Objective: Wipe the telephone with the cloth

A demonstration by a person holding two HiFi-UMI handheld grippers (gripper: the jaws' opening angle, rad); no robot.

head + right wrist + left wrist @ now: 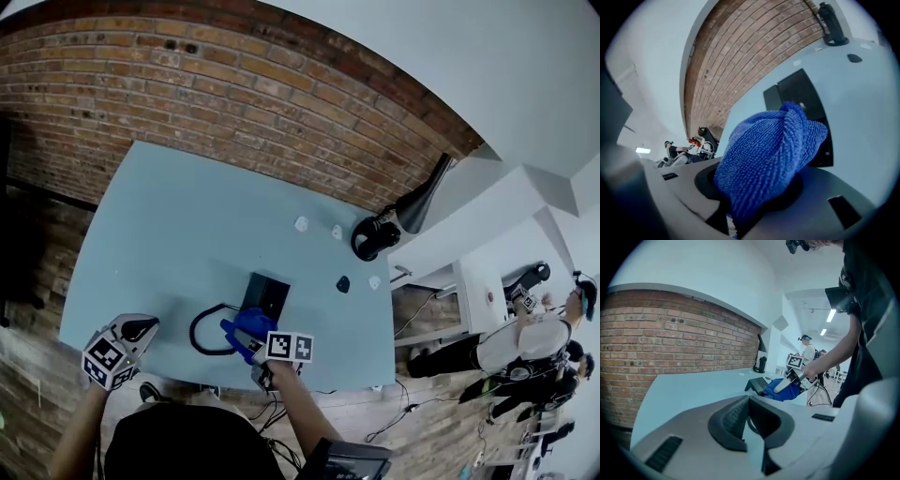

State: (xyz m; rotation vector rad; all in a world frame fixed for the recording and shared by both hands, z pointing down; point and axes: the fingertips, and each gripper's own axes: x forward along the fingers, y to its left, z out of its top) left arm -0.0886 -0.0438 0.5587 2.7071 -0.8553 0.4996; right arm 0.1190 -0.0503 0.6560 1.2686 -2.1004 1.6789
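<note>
A black telephone lies near the front edge of the pale blue table, its cord looping off to the left. My right gripper is shut on a bunched blue cloth that rests against the phone's near end. In the right gripper view the cloth fills the jaws of that gripper and hides part of the telephone behind it. My left gripper hovers at the table's front left corner, apart from the phone. It looks shut and holds nothing. From there I see the cloth against the telephone.
Black headphones and a black lamp stand at the table's far right. Small white bits and a small dark object lie right of the phone. A brick wall runs behind. People stand far right.
</note>
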